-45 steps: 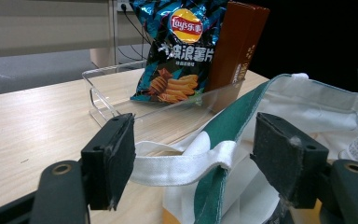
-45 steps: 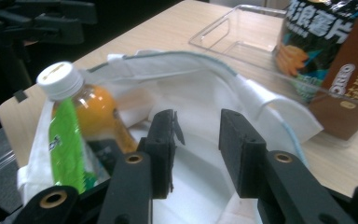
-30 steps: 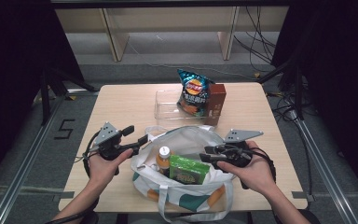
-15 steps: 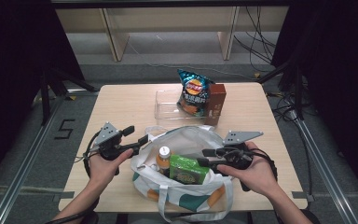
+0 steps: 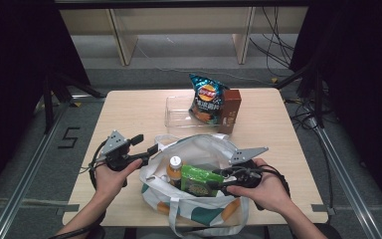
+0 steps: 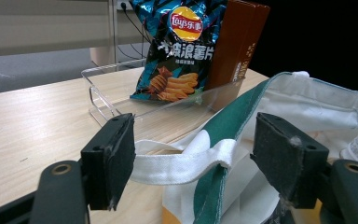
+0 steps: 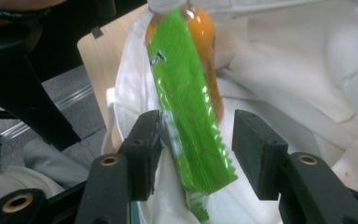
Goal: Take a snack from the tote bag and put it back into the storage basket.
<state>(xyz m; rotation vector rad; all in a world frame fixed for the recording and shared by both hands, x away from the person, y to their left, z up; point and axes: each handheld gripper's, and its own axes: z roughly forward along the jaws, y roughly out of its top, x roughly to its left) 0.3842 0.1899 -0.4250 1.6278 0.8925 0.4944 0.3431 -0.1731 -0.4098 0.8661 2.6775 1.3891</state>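
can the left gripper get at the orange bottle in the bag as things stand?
Probably yes. The bag mouth gapes, the orange bottle stands just inside its near edge by the left gripper, whose open jaws straddle the white strap; the green packet lies beyond.

- An orange bottle [image 5: 174, 168] and green packet [image 5: 197, 179] are crowding the bag [image 5: 199, 149] mouth's near side.
- The far side is staying open.
- The tray [image 5: 179, 112] is blocking the table [image 5: 129, 114] beyond.

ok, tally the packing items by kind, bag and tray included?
Snack packets: 2, blue chip bag, green packet
Bottles: 1, orange drink
Boxes: 1, brown carton
Tote bags: 1
Clear trays: 1
Total: 6
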